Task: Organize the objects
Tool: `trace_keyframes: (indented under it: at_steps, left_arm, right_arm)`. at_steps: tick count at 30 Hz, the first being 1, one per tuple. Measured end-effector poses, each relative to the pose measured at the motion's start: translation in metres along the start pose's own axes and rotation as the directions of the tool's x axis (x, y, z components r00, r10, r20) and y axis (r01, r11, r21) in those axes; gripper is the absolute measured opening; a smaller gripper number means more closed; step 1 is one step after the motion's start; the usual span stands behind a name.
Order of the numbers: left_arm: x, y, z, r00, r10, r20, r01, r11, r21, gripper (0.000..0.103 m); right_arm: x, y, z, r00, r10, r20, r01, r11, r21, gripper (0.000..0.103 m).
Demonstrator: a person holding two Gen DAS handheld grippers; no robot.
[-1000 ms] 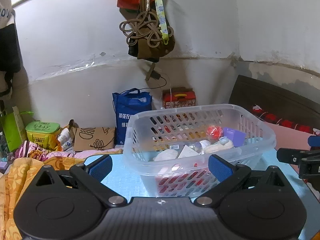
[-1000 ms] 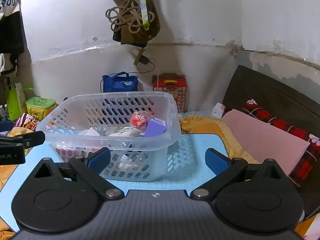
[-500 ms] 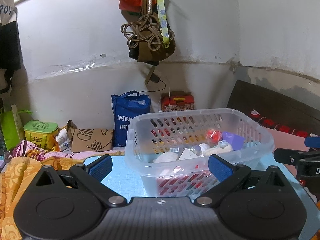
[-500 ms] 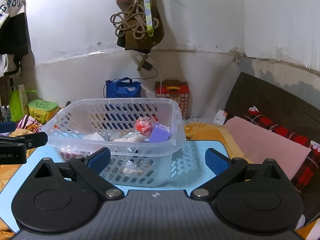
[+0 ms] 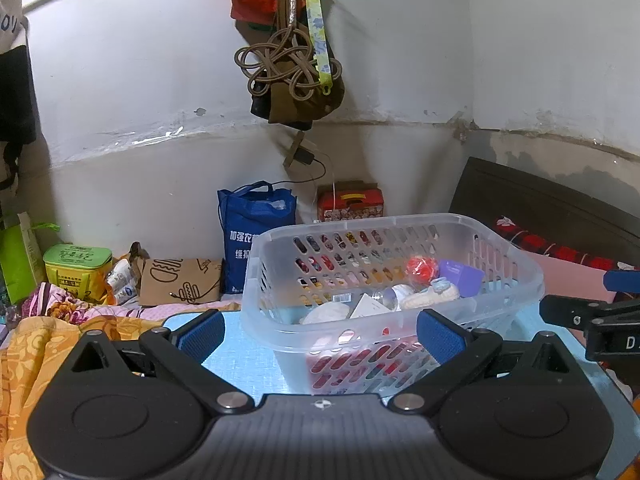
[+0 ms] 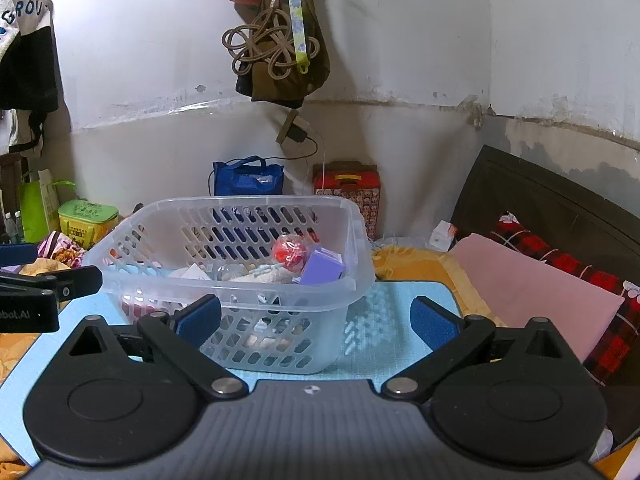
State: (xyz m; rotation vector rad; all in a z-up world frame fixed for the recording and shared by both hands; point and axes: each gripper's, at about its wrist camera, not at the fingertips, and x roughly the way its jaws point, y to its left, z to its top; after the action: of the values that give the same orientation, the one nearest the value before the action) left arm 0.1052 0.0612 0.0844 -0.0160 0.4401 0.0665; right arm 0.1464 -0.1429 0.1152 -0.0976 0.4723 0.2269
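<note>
A clear plastic basket (image 5: 256, 312) stands on a light blue mat (image 5: 248, 364); it also shows in the right wrist view (image 6: 360, 276). Inside lie a red ball (image 5: 420, 267), a purple box (image 5: 460, 276), a cream soft item (image 5: 428, 299) and white paper pieces (image 5: 368, 306). The red ball (image 6: 288, 251) and purple box (image 6: 322, 268) show in the right wrist view too. My left gripper (image 5: 320, 334) is open and empty before the basket. My right gripper (image 6: 316, 320) is open and empty, near the basket's right front.
A blue bag (image 5: 256, 232), a red box (image 5: 350, 202), a brown paper bag (image 5: 180, 282) and a green tin (image 5: 76, 264) stand by the back wall. Bags and cord (image 5: 292, 60) hang on the wall. A pink cloth (image 6: 532, 284) and dark headboard (image 6: 560, 196) lie right.
Both grippers have pulled back and tilted up a little, so the basket sits lower in both views. Both grippers stay open and empty. The basket's contents have not moved.
</note>
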Motion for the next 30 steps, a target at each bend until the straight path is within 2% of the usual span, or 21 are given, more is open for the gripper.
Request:
trace_keyframes:
  at_steps: [30]
  left_arm:
    - [-0.0021,0.0004,-0.0014,1.0,-0.007,0.001,0.007,1.0,0.0,0.103]
  right_arm:
    - [0.0019,0.001,-0.0033,1.0,-0.001,-0.011,0.001,1.0,-0.001,0.103]
